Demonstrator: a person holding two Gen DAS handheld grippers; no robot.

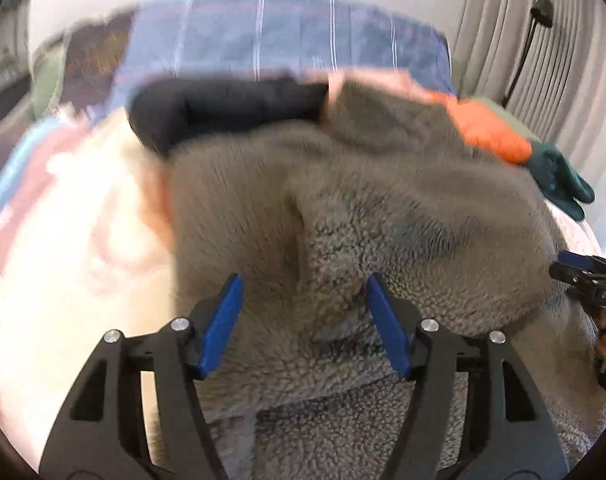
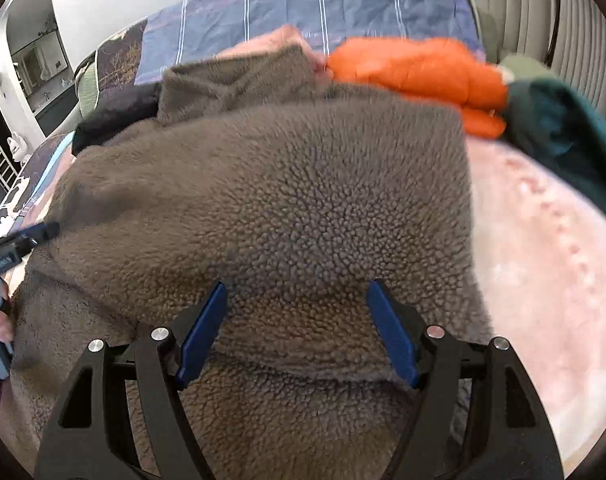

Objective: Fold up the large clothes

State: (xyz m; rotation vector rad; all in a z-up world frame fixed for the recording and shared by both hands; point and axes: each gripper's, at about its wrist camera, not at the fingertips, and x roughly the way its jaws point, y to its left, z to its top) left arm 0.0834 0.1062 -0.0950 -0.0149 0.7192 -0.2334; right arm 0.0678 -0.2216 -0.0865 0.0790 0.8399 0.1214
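grey fleece garment (image 2: 271,184) spread on pink blanket (image 2: 543,248), near edge doubled over in a fold, so partly folded by the look of it; more folds likely left; left gripper (image 1: 303,320) parted over the pile, nothing pinched; right gripper (image 2: 299,328) likewise wide, holding nothing; orange jacket (image 2: 423,68), teal garment (image 2: 563,128), black garment (image 1: 223,104) waiting behind, unfolded.

Black gripper frames (image 1: 299,312), blue fingers (image 1: 223,324), silver screws (image 1: 430,325).
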